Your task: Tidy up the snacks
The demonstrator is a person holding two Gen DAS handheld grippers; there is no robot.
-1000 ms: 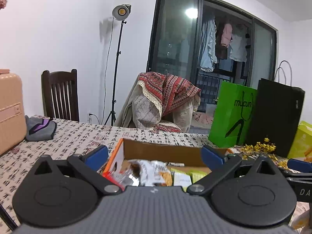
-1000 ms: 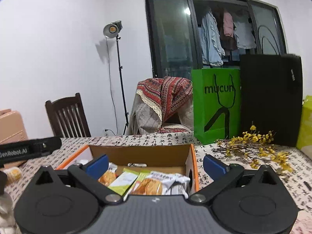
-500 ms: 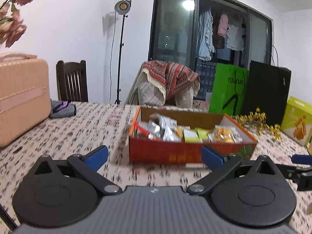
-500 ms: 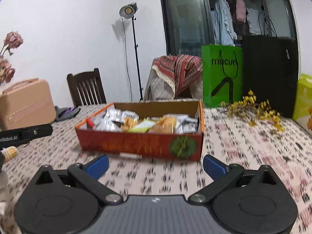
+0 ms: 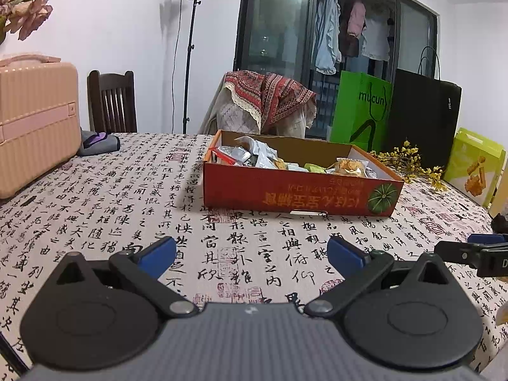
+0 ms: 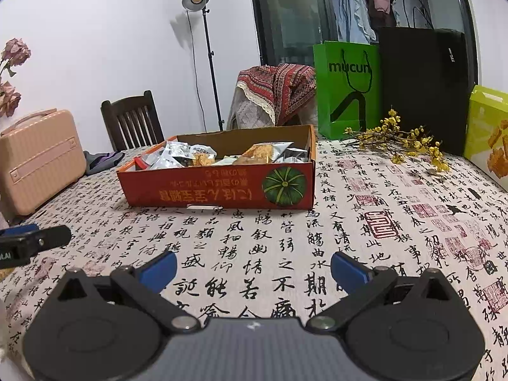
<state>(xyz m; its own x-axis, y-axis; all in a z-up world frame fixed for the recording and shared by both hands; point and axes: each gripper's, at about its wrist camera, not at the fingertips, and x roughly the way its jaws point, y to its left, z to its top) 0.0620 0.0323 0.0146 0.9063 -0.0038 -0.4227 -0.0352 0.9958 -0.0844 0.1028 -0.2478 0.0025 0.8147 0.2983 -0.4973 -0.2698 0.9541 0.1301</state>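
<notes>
On the patterned tablecloth [image 5: 133,197], far ahead of both tools, stands the red box [image 5: 295,187] with snack packets [image 6: 190,155] inside, its long side across. Left gripper [image 5: 250,257] and right gripper [image 6: 254,268] are wide open, holding nothing, about equally distant.

the surface [image 5: 95,209] wears a matt woven cloth printed with black calligraphy. the box [image 5: 295,190] is printed cardboard, raw brown inside, holding snack packets [image 5: 250,155] of shiny crinkled foil and plastic. each hand-held gripper, left [image 5: 250,255] and right [image 6: 252,268], is matt black plastic with smooth blue pads [image 6: 158,268] and bright metal pivot pins. the suitcase [image 5: 35,120] looks like ribbed hard plastic.
</notes>
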